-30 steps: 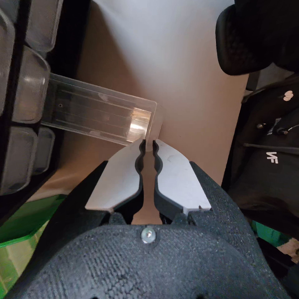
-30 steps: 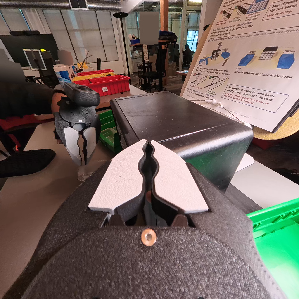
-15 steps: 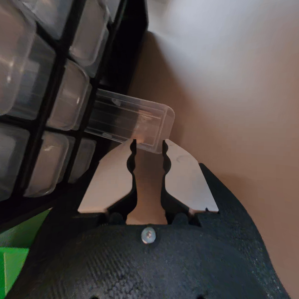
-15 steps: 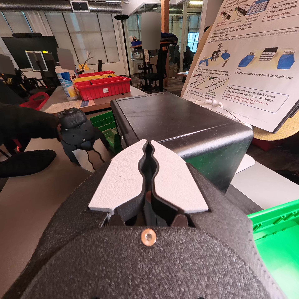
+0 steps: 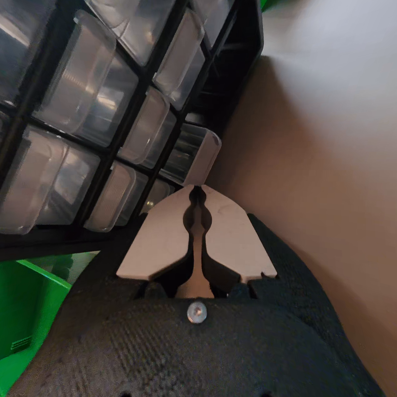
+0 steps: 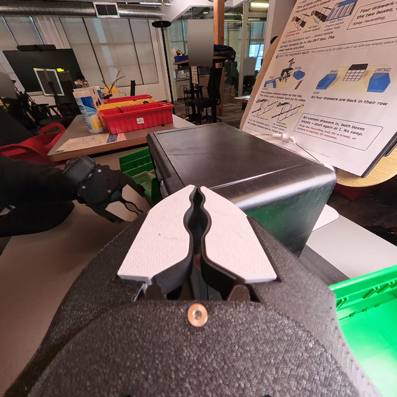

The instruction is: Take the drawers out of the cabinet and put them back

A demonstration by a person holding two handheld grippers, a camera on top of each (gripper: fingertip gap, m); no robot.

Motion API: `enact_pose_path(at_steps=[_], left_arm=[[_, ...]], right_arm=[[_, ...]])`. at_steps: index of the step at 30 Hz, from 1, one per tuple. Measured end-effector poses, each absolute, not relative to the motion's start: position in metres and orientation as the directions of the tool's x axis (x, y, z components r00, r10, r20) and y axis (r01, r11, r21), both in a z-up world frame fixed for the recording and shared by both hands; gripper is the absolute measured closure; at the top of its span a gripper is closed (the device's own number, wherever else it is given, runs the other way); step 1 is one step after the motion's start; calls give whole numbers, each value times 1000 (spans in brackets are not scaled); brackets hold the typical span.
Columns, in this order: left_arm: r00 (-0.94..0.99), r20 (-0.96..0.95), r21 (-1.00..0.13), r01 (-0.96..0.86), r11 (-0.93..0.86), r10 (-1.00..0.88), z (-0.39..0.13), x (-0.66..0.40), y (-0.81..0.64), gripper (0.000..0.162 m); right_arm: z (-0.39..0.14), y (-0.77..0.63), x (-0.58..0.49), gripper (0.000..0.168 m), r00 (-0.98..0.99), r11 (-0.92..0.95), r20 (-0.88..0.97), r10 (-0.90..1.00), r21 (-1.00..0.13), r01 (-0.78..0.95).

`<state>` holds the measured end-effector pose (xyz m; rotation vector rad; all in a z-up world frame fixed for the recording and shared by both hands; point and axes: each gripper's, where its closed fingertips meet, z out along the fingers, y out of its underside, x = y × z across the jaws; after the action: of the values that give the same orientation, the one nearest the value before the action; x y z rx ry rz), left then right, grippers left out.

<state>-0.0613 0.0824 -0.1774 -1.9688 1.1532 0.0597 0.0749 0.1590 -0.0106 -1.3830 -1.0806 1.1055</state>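
One clear drawer (image 5: pixel 194 155) sticks part-way out of the black cabinet (image 5: pixel 234 71), in the column at the cabinet's outer edge, while its neighbours sit pushed in. Its pale front face lies just past the tips of the left tongs (image 5: pixel 197 188), close enough that they seem to touch its lower edge, though I cannot be sure of contact. The left tongs are pressed nearly together, with only a thin dark slit between the white fingers (image 5: pixel 229 227), and they pinch nothing. The drawer's long axis runs straight into its slot, front face pointing out toward the tongs and the tan counter (image 5: pixel 311 193), its back end hidden in the frame. In the left wrist view the whole cabinet face appears tilted. A green bin (image 5: pixel 25 300) shows below the cabinet's bottom edge.

From the right side, the right tongs (image 6: pixel 197 189) are pressed together and empty, sitting at the near edge of the cabinet's flat black top (image 6: pixel 225 154). The left tongs (image 6: pixel 129 211) reach in low at the cabinet's front, held by a dark-sleeved arm (image 6: pixel 32 189). A second green bin (image 6: pixel 369 311) lies just beside the right tongs, and an instruction sheet (image 6: pixel 335 86) leans behind the cabinet. Red trays (image 6: pixel 137 116) stand on a far table.
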Motion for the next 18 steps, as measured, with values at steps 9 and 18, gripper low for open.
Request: enact_pose_path(at_steps=[9,18], left_arm=[[570,-462,-653,-737,-174,-679,-185,-50,85,162],[705,-465,-722,-652,-232,-535,-180,-46,122,162]], right_arm=[[-10,159,75,168,166,-92,-85,982,-995,33],[-10,159,75,168,166,-92,-85,983,-995,35]])
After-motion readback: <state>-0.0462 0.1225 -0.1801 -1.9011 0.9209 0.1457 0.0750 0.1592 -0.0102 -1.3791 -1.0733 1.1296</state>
